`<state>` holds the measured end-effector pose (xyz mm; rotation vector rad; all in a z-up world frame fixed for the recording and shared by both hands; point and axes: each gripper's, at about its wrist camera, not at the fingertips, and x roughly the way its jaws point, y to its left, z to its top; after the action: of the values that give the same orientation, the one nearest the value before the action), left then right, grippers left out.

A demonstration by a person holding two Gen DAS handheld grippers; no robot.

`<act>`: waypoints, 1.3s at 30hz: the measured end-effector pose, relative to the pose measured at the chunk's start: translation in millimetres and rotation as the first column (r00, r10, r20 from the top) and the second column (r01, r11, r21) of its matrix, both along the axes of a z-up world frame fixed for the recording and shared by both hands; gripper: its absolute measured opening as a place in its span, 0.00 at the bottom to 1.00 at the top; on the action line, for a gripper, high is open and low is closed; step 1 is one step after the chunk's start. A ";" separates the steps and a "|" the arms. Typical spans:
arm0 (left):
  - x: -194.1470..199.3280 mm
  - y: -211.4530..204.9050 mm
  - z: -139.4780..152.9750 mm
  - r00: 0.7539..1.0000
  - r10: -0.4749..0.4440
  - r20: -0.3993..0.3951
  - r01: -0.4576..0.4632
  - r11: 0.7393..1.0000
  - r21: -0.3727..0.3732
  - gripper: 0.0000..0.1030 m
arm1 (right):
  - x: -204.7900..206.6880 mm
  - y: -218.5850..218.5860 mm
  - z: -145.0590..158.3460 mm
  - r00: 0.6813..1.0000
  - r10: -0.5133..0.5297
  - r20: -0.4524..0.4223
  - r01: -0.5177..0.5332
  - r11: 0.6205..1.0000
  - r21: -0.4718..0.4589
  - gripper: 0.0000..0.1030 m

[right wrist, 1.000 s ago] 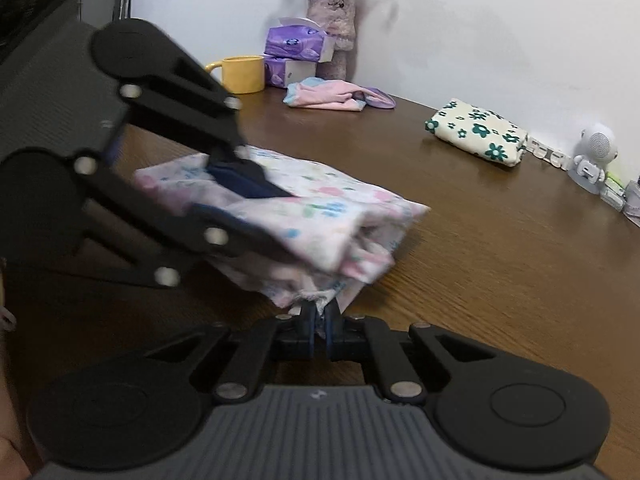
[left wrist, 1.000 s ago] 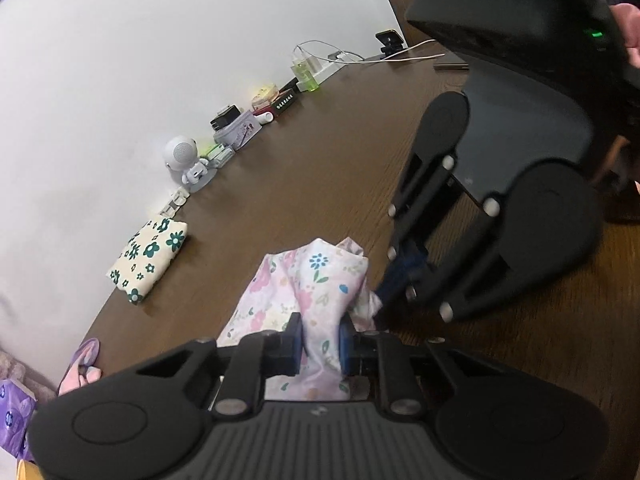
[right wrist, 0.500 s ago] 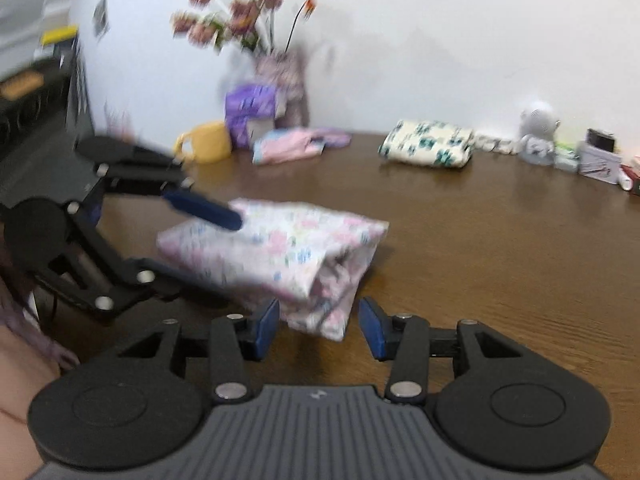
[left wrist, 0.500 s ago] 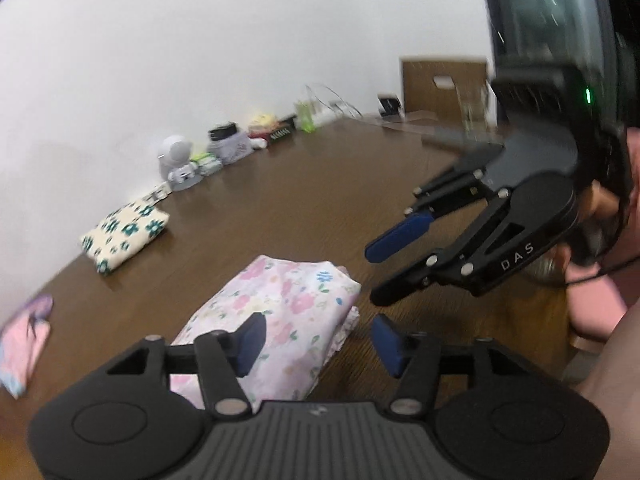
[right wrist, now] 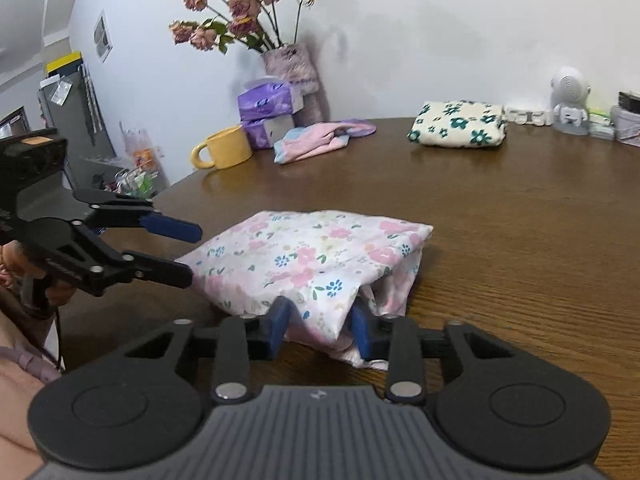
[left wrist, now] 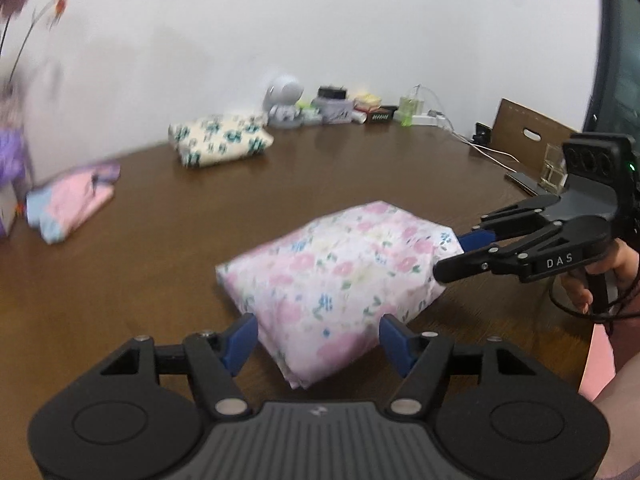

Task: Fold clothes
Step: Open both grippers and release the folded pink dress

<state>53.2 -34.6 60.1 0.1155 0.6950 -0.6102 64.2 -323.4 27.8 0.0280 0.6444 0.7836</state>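
Observation:
A folded pink floral garment (left wrist: 340, 276) lies on the brown wooden table (left wrist: 240, 208); it also shows in the right wrist view (right wrist: 312, 256). My left gripper (left wrist: 316, 344) is open, its blue pads on either side of the garment's near end. It shows in the right wrist view (right wrist: 184, 252) at the garment's left end. My right gripper (right wrist: 320, 326) is open, its pads straddling the garment's near corner. It shows in the left wrist view (left wrist: 456, 254) at the garment's right end.
A folded cream cloth with green flowers (right wrist: 456, 124) and a pink-blue folded cloth (right wrist: 320, 140) lie at the back. A yellow mug (right wrist: 224, 148), tissue packs (right wrist: 266, 100), a flower vase (right wrist: 296, 80), a small white robot figure (right wrist: 570, 94) and cables (left wrist: 480, 144) line the far edge.
Both grippers were shut on the floral garment a second ago. They have let go, opened and pulled back; the garment now rests folded on the table.

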 end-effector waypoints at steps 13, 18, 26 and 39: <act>2.7 -2.2 -17.4 0.996 -0.029 -0.079 0.018 0.991 -0.131 0.44 | 2.6 -4.5 -1.3 0.999 -0.030 -0.020 0.030 1.000 0.003 0.14; 3.3 -5.2 -22.4 0.996 -0.023 -0.090 0.012 0.992 -0.122 0.43 | 5.5 -8.8 -6.4 0.996 -0.080 -0.041 0.080 0.997 0.012 0.17; -30.0 26.2 8.6 0.987 0.158 0.027 -0.150 0.970 -0.192 0.95 | -32.1 -22.9 17.6 0.984 -0.173 0.045 0.170 0.983 0.063 0.89; -47.8 17.7 -2.6 0.933 0.355 -0.055 -0.360 0.918 -0.170 0.97 | -67.1 39.8 4.1 0.943 -0.324 0.074 0.327 0.944 -0.041 1.00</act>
<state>5.5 -16.9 57.5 -0.1829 0.6604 -0.3181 -2.9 -283.6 31.9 0.0586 0.5787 0.4450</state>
